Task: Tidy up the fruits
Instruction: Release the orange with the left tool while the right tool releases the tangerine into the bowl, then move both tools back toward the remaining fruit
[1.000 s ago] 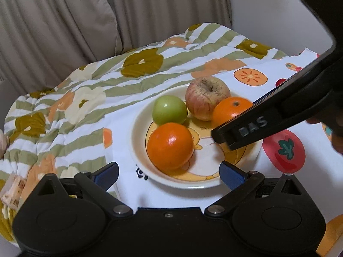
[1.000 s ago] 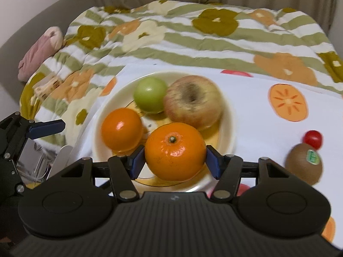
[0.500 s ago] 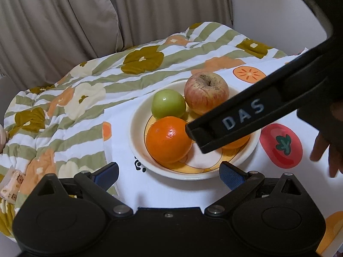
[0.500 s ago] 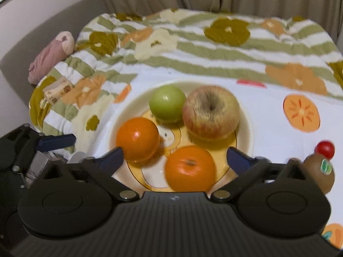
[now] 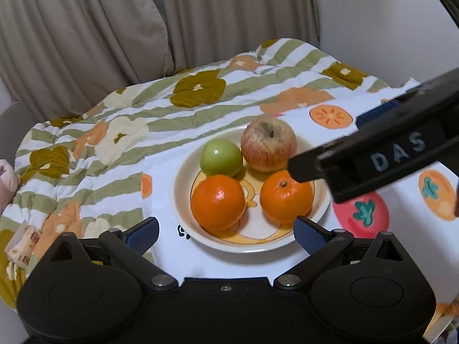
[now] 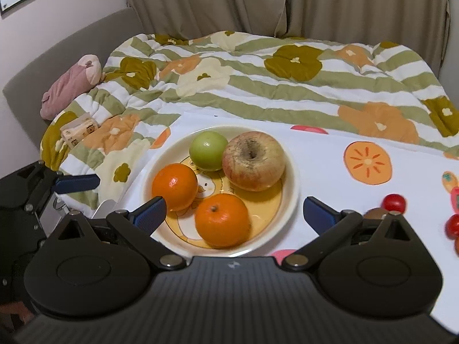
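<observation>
A cream plate (image 6: 292,189) on the white fruit-print cloth holds a green apple (image 6: 208,154), a red apple (image 6: 254,160) and two oranges (image 6: 175,186) (image 6: 222,219). My right gripper (image 6: 233,209) hovers over the plate's near rim, open, with nothing touching its blue pads; the near orange lies below the gap. In the left wrist view the same plate (image 5: 183,189) carries the green apple (image 5: 221,157), red apple (image 5: 268,147) and the oranges (image 5: 218,202) (image 5: 285,197). My left gripper (image 5: 226,230) is open and empty at the plate's near edge. The right gripper's black body (image 5: 373,160) crosses at the right.
Two cherry tomatoes (image 6: 394,203) (image 6: 453,225) lie on the cloth right of the plate, with a brown kiwi (image 6: 373,213) mostly hidden behind my right finger. A striped floral quilt (image 6: 258,91) covers the bed behind. A pink plush (image 6: 71,86) and a tissue pack (image 6: 79,130) lie at the left.
The right gripper opened and let go of the orange, which now rests on the plate. Both grippers drew back and rose a little.
</observation>
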